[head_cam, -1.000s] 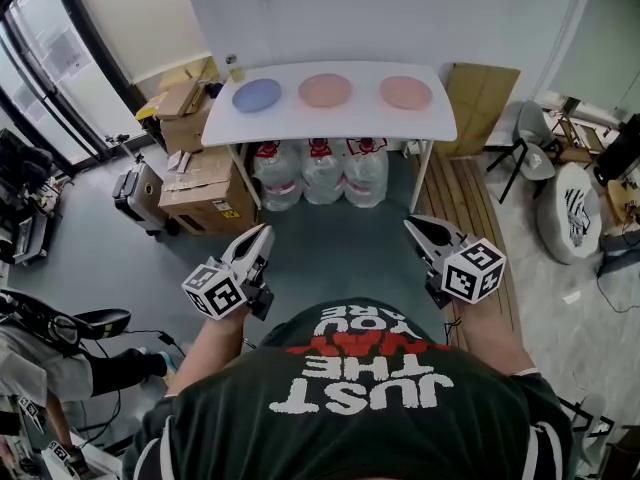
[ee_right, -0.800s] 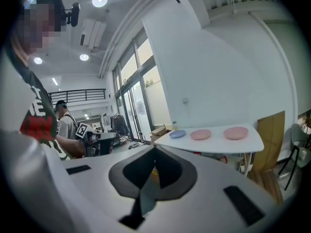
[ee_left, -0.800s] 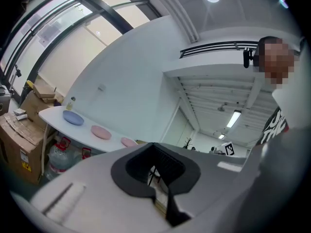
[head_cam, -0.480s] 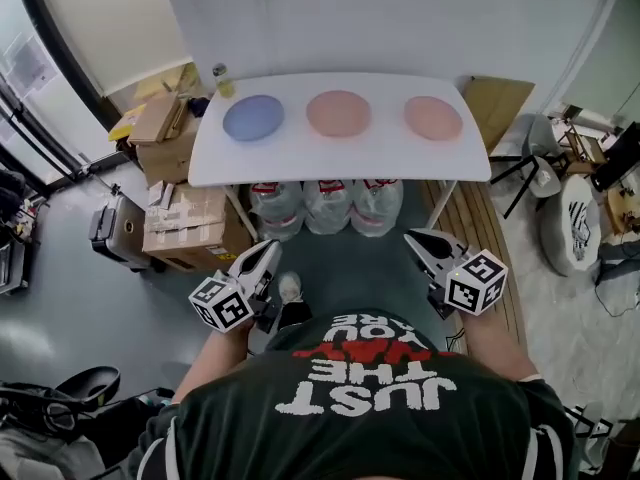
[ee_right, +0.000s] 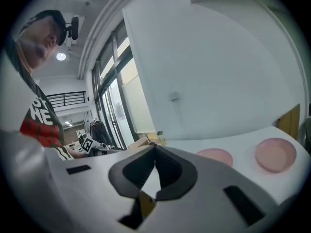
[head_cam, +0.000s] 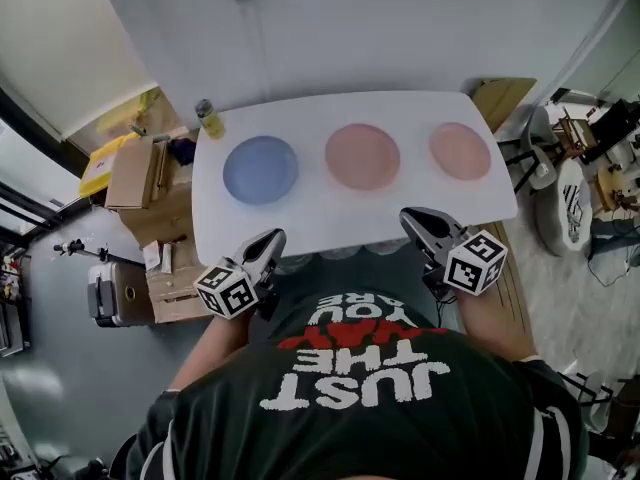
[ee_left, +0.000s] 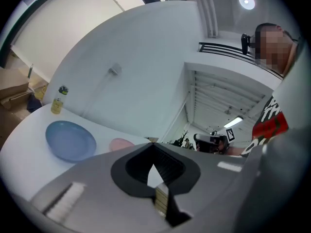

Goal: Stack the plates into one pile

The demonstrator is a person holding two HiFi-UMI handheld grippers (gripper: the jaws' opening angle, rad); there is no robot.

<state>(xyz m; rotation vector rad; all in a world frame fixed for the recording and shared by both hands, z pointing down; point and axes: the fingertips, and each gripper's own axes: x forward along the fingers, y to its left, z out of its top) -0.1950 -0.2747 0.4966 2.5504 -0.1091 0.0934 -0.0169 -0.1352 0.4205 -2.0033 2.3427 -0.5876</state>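
Three plates lie in a row on the white table (head_cam: 300,230): a blue plate (head_cam: 260,168) at the left, a pink plate (head_cam: 362,155) in the middle and a second pink plate (head_cam: 460,151) at the right. My left gripper (head_cam: 270,240) hovers at the table's front edge, short of the blue plate, shut and empty. My right gripper (head_cam: 411,217) hangs over the front edge between the two pink plates, also shut with nothing in it. The left gripper view shows the blue plate (ee_left: 70,140) and one pink plate (ee_left: 121,143). Both pink plates (ee_right: 216,155) (ee_right: 275,154) show in the right gripper view.
A small yellow bottle (head_cam: 208,120) stands at the table's back left corner. Cardboard boxes (head_cam: 130,173) and a suitcase (head_cam: 118,293) sit on the floor to the left. A chair (head_cam: 545,133) stands to the right. A white wall runs behind the table.
The person has walked up to the table, which was well ahead and is now right in front. Both grippers have come from over the floor to the table's front edge, still shut.
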